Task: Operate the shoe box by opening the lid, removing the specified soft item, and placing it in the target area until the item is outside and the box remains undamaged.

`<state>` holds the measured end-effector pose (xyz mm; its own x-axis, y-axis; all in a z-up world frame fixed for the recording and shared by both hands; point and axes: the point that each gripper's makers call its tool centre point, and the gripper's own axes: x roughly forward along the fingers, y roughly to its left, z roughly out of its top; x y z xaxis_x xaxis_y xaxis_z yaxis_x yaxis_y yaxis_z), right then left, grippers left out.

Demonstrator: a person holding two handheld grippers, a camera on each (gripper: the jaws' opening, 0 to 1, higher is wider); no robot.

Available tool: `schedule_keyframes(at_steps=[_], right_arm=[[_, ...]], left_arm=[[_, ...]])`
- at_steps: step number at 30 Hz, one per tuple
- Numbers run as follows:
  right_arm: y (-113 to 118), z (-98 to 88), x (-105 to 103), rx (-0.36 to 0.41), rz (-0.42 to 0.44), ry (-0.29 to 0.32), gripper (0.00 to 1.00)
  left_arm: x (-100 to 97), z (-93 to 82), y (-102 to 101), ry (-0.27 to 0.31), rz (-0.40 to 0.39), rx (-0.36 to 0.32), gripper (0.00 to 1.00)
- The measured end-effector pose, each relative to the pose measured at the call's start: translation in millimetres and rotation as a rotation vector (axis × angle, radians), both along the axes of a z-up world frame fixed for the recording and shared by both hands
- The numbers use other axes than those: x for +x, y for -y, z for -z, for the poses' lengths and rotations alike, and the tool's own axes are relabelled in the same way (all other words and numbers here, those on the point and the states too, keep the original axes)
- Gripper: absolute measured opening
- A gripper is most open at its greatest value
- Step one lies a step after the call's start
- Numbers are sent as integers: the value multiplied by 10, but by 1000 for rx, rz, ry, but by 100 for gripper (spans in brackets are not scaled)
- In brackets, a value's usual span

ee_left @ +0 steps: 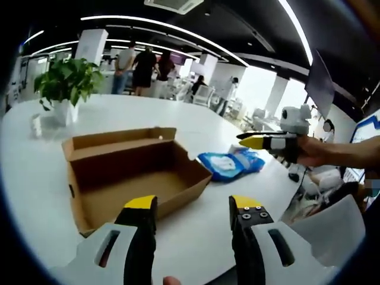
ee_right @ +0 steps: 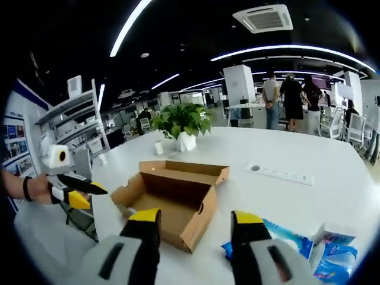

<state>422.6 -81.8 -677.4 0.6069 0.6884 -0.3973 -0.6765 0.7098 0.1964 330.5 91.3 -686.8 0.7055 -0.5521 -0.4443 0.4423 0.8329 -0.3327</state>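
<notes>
The shoe box (ee_left: 133,178) lies open and empty; the blue soft pack (ee_right: 285,237) rests beside it on the tabletop (ee_right: 297,154), outside. Both tongs (ee_left: 193,211) (ee_right: 193,222) hover apart, empty.

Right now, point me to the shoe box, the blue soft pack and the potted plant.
shoe box (ee_left: 133,178): left gripper view, on the bare inside floor.
blue soft pack (ee_left: 221,164): left gripper view, on the middle of its top face.
potted plant (ee_right: 181,120): right gripper view, on its leaves.
</notes>
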Motion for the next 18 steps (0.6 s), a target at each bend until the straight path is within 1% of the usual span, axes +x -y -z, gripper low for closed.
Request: schedule_keyframes(at_steps=[2, 6, 8, 9, 12, 15, 17, 18], right_arm=[[-11, 34, -46, -3, 3, -3, 45], [-52, 67, -120, 25, 21, -10, 46], [-98, 107, -173, 25, 12, -14, 47], [-140, 160, -229, 15, -5, -24, 49], [-239, 241, -352, 12, -30, -34, 51], [-294, 309, -418, 2, -41, -38, 52], [-330, 316, -455, 25, -35, -45, 54], [-352, 297, -476, 54, -22, -54, 55]], left_arm=[[-2, 0, 19, -1, 4, -1, 49], [-16, 13, 42, -5, 13, 1, 49], [-17, 17, 44, -6, 14, 1, 49], [-17, 23, 45, -8, 14, 2, 49], [-27, 46, 51, -15, 16, 3, 49], [-34, 53, 45, -17, 16, 8, 49], [-32, 51, 43, -18, 16, 9, 49], [-32, 52, 45, -19, 17, 8, 49]])
